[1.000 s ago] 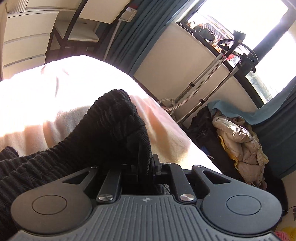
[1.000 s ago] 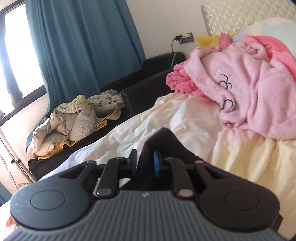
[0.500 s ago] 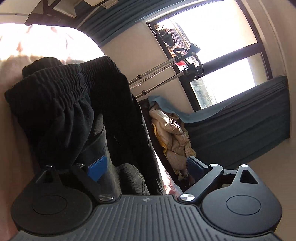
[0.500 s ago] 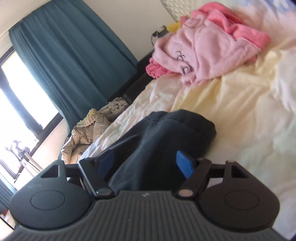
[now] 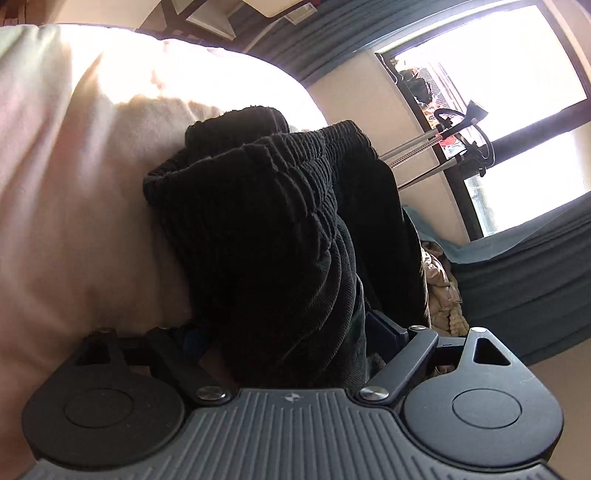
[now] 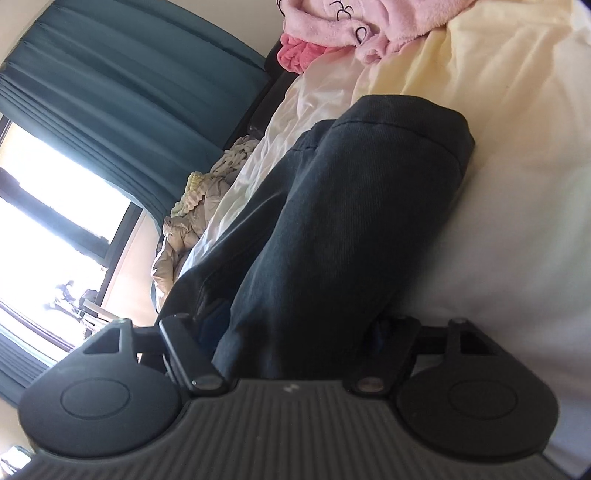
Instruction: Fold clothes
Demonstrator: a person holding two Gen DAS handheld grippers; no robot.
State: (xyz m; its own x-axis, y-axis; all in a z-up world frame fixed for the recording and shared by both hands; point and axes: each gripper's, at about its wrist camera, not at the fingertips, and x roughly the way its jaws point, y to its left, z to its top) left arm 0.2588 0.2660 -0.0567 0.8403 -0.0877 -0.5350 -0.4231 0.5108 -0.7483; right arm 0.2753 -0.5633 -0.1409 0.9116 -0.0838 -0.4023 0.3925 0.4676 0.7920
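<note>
A pair of black trousers lies on the bed. In the left wrist view its ribbed elastic waistband [image 5: 266,206] is bunched up right in front of my left gripper [image 5: 291,332], whose jaws stand wide open with the cloth lying between them. In the right wrist view the dark leg end [image 6: 354,206] runs away from my right gripper [image 6: 288,332], which is also wide open around the cloth. Most of both grippers' fingers are hidden behind the fabric.
The bed has a cream sheet [image 6: 498,155] with a pink fleece garment [image 6: 369,26] heaped at its far end. Beside the bed lie a beige padded jacket [image 6: 184,229], a garment steamer stand [image 5: 443,147], teal curtains [image 6: 110,96] and a bright window.
Both grippers were shut on the trousers a second ago, then opened and let go. Both views have rolled sideways, and the cloth now rests loose between the open jaws.
</note>
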